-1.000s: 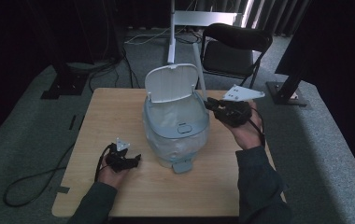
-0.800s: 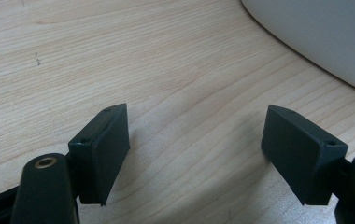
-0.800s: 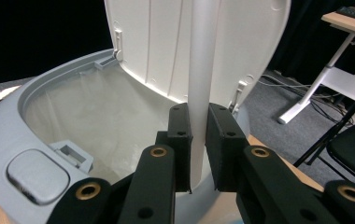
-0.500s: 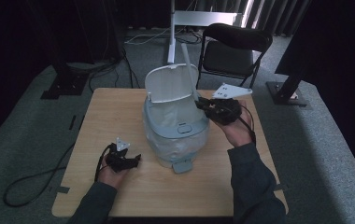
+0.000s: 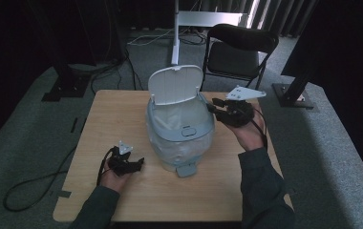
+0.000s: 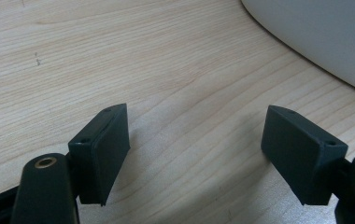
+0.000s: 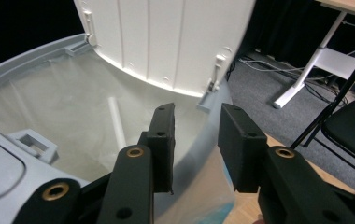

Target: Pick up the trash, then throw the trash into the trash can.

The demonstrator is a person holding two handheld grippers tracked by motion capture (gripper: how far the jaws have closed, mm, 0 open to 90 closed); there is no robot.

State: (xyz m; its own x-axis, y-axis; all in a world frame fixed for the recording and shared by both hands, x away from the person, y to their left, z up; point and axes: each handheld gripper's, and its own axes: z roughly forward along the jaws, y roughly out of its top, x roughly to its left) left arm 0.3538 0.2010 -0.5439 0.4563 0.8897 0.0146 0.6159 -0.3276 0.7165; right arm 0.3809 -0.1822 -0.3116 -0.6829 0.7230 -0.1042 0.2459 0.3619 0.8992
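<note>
Dark curtains and grey carpet ring a pale wooden table [image 5: 122, 119], with a black folding chair [image 5: 239, 50] and a white stand [image 5: 176, 33] behind it; on the table stands the grey bin [image 5: 182, 136], its white lid [image 5: 176, 85] tipped up and back on its hinge. Against the frames of a second and half a second ago, the right gripper [image 5: 216, 108] has slid in from off the bin's side until its fingertips are right at the rim; the left gripper [image 5: 139, 163] has not budged, and the lid stands raised as before. In the right gripper view the fingers [image 7: 164, 140] are a narrow gap apart, and the edge of the clear bag [image 7: 63, 121] lining the bin runs up between them, near the lid's hinge; whether the pads actually pinch that film I cannot tell. Beyond those fingertips lies the bin's inside, lined by the bag, with one pale stick-like shape [image 7: 117, 123] showing through the film, what it is unclear; the lid's ribbed underside rises just above the fingertips. In the left gripper view the fingers [image 6: 103, 149] are spread wide, low over bare wood with nothing between them; the bin's curved wall [image 6: 325, 37] sits just past the right fingertip, not touching.
</note>
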